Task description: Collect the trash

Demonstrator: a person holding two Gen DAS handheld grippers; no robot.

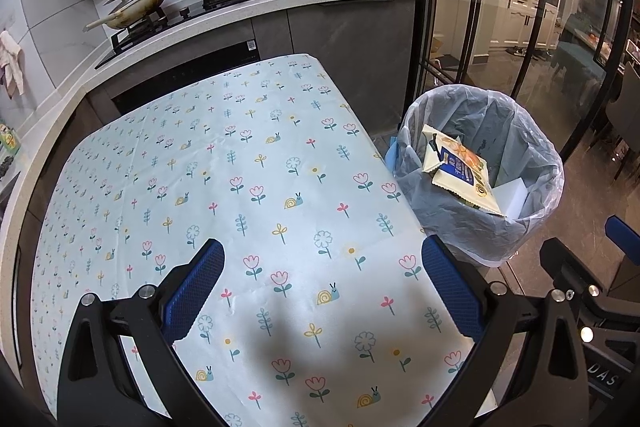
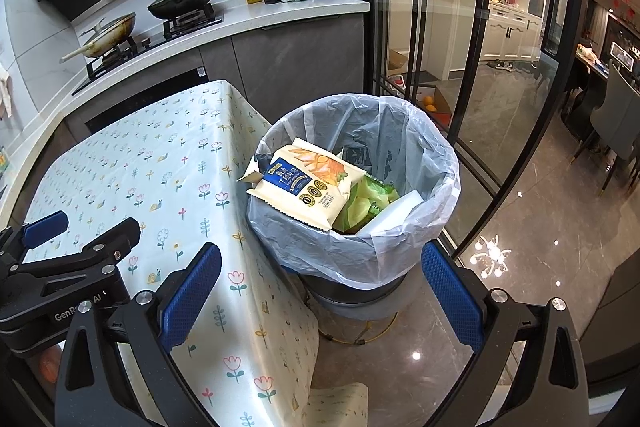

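Several wrappers sit in the lined trash bin [image 2: 356,187] beside the table: a cream snack packet [image 2: 306,187] on top, a green bag [image 2: 370,203] and something white under it. Both claws hang spread and empty, the left claw [image 1: 322,287] over the tabletop [image 1: 240,163], the right claw [image 2: 320,291] before the bin. Collecting looks about done; next comes a scan for strays. Floral cloth bare, stove [image 1: 188,11] and glass doors [image 2: 480,67] beyond.

Left tongs [image 1: 322,291] wide open, empty; right tongs [image 2: 320,297] wide open, empty.
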